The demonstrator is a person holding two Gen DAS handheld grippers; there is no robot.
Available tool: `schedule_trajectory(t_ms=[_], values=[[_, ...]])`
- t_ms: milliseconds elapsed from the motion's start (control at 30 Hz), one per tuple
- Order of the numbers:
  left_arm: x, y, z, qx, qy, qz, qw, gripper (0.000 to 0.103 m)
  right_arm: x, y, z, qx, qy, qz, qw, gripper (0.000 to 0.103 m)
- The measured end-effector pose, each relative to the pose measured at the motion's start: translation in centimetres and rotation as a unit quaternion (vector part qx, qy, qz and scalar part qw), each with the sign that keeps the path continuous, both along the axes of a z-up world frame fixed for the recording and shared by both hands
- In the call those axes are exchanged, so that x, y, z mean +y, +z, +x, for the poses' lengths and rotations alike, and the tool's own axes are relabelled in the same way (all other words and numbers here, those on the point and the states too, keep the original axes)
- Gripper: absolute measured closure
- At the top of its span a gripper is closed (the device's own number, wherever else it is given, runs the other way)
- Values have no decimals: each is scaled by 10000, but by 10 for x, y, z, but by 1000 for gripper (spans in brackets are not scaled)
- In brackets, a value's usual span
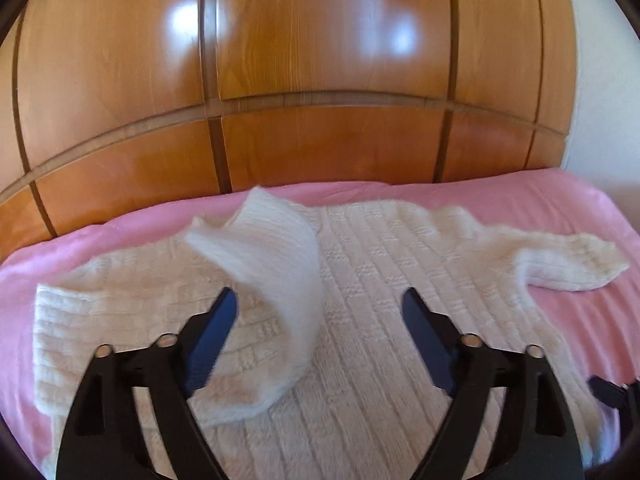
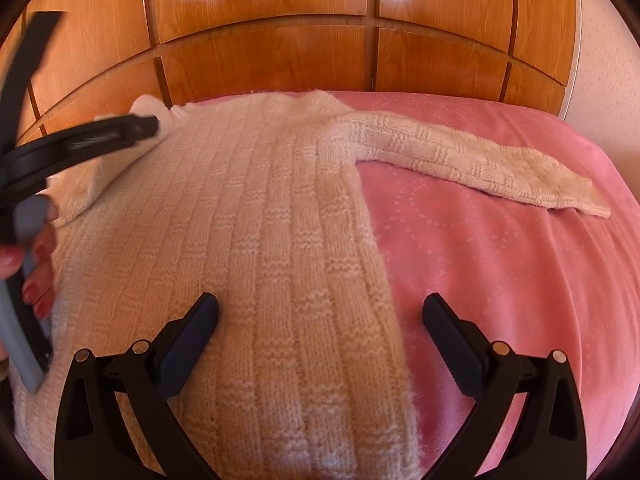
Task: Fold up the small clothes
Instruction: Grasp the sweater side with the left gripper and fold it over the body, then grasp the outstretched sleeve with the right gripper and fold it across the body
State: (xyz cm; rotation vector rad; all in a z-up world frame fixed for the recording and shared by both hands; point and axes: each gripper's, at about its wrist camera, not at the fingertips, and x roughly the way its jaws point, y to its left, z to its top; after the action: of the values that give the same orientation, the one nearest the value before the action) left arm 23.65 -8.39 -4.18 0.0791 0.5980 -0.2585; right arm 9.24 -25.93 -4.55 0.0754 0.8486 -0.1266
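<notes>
Wooden headboard (image 1: 304,80) across the back, pink bedspread (image 2: 500,248) running up to it. Spread flat on the bedspread, the white knit sweater (image 1: 380,280): one sleeve (image 2: 480,164) lies out sideways on the pink, the other sleeve (image 1: 276,264) is blurred above the sweater's body. Left gripper (image 1: 320,300) jaws wide, gripping nothing. Right gripper (image 2: 320,304) wide too, over the sweater's edge.

Cream ribbed sweater (image 2: 248,208); pink bedspread (image 2: 500,248)
</notes>
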Motion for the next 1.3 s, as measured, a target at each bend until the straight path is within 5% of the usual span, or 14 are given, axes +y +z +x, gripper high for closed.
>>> schedule_trajectory(t_ms=[300, 467, 533, 700, 833, 967, 1100, 1300], values=[[65, -12, -15, 494, 627, -613, 9949, 15, -2, 0, 0, -7, 6, -25, 10000, 2], [141, -34, -9, 1063, 1673, -1246, 9722, 15, -4, -1, 0, -15, 8, -6, 10000, 2], [168, -40, -11, 1120, 1918, -1495, 9635, 23, -4, -1, -1, -17, 10, -3, 10000, 2], [177, -39, -22, 997, 1754, -1349, 9701, 25, -7, -1, -2, -19, 22, 74, 10000, 2], [178, -38, -34, 931, 1660, -1414, 9715, 17, -21, 2, -6, -17, 78, 569, 9983, 2], [187, -39, -49, 819, 1895, -1559, 9659, 12, -59, 11, -6, -239, 8, 1617, 9865, 2], [200, -51, -42, 1112, 2144, -1826, 9531, 9, -121, 14, 8, -410, -704, 2197, 9722, 16], [196, -52, -41, 1087, 2098, -1745, 9559, 6, -206, 2, 29, -443, -1784, 2659, 9463, 29]])
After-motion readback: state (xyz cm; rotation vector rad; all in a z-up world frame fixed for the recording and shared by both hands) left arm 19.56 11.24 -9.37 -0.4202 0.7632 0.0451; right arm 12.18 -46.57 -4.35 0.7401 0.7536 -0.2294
